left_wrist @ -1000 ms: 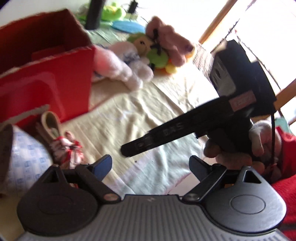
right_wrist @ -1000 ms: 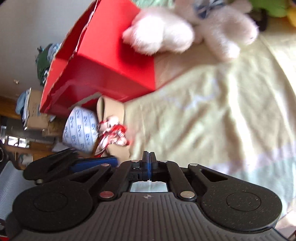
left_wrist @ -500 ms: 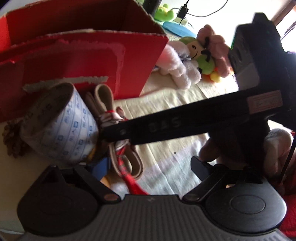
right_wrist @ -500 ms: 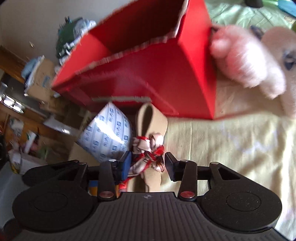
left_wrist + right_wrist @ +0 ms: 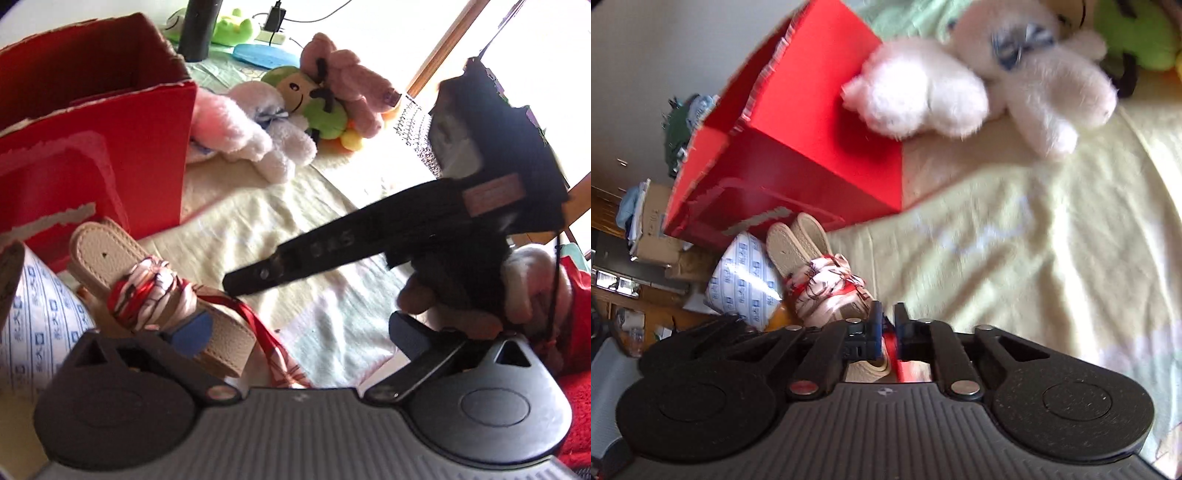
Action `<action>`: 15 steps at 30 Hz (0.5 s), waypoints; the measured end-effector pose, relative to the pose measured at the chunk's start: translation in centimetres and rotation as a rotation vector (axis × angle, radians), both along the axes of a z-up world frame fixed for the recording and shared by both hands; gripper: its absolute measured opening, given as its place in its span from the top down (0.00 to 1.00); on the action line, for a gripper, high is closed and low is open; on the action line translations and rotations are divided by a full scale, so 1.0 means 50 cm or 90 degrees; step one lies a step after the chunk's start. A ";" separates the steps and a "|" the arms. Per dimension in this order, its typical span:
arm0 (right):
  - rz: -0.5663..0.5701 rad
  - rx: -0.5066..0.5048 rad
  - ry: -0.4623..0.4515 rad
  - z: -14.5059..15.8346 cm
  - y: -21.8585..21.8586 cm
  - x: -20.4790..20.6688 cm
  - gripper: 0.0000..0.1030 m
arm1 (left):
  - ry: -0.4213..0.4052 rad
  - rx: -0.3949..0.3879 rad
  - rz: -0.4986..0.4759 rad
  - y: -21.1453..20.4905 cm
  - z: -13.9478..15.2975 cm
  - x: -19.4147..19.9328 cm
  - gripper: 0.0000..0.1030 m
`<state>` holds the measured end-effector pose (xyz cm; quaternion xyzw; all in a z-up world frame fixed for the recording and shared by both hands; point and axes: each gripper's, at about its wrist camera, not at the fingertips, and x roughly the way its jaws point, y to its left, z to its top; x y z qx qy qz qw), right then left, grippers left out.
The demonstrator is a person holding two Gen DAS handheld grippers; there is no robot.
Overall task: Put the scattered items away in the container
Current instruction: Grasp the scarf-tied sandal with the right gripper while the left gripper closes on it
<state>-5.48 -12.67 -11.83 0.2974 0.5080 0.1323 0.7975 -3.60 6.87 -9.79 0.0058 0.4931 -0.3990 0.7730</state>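
A pair of beige sandals with a red and white patterned ribbon bow lies in front of the open red cardboard box. It also shows in the right wrist view, below the box. My right gripper is shut on the red ribbon of the sandals. It shows in the left wrist view as a black tool just right of the sandals. My left gripper is open, its blue pad beside the sandal.
A blue-printed white roll lies left of the sandals. A white plush, a pink bear and a green plush lie on the yellow bedspread behind the box. A dark cylinder stands at the back.
My right gripper has closed from open onto the sandals' ribbon. The left gripper view has shifted, and the right gripper now sits just right of the sandals.
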 end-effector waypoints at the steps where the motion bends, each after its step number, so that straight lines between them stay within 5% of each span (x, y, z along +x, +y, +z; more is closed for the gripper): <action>1: 0.003 -0.004 -0.024 0.013 0.000 -0.003 0.82 | 0.003 0.002 0.006 0.007 0.001 0.000 0.02; 2: 0.007 -0.008 -0.047 0.026 0.001 -0.005 0.73 | 0.004 0.004 0.013 0.015 0.003 -0.003 0.02; 5: 0.028 -0.017 -0.087 0.044 0.020 0.000 0.66 | 0.006 0.020 0.048 0.054 0.014 -0.008 0.02; 12: 0.086 0.023 -0.058 0.030 0.093 0.042 0.61 | 0.046 0.031 0.118 0.090 0.001 -0.008 0.02; 15: 0.097 0.008 -0.047 0.027 0.103 0.045 0.48 | 0.054 0.030 0.115 0.088 -0.006 -0.005 0.02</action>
